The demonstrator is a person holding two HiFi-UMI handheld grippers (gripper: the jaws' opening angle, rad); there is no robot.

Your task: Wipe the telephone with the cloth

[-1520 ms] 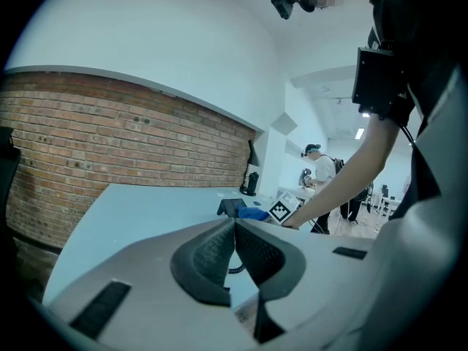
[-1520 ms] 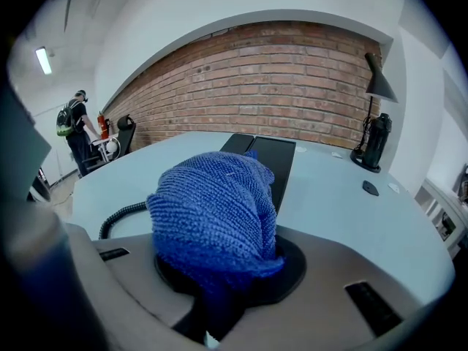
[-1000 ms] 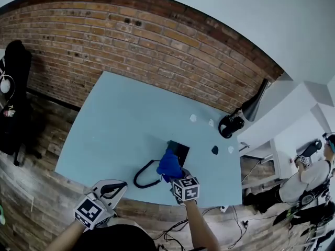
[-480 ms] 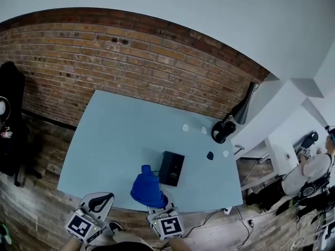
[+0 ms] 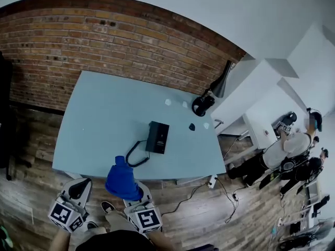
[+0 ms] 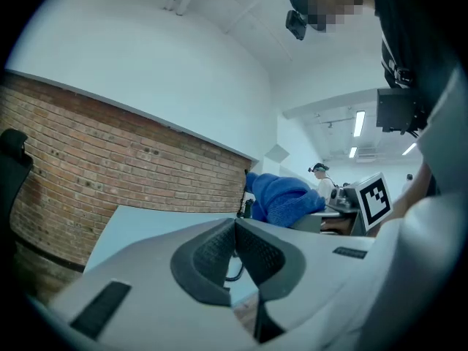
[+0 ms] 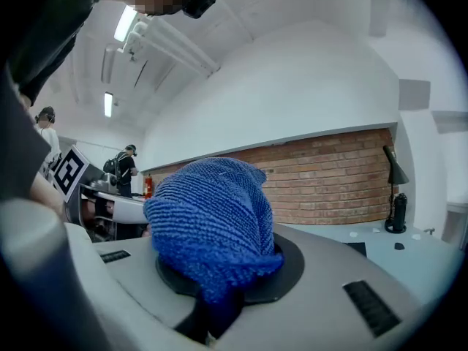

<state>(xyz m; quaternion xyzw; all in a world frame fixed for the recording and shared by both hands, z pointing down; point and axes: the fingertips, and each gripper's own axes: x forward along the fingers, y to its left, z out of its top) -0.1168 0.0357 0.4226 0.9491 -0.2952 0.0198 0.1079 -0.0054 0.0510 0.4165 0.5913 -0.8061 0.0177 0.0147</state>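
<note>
since the right gripper (image 5: 135,196) has its fingers (image 7: 291,263) clamped on the blue cloth (image 5: 122,180), with most of the cloth bunched up beyond the tips, the wiping pad is ready and the job, as i judge it, is to carry it to the telephone (image 5: 157,137). the telephone lies flat on the desk (image 5: 99,109), well ahead of those fingers and a little to their right. its coiled cord (image 5: 131,157) loops on the near side, between the fingers and the set. both grippers hang off the desk's near edge, so nothing touches the telephone. a good pass would come in over the cord rather than through it, lay the loose bunch flat on the top face, and press lightly, since the set looks light enough to slide. the left gripper (image 5: 78,190) has its fingers (image 6: 208,258) closed together with nothing between them; it could steady the telephone's near edge while the cloth sweeps.
</note>
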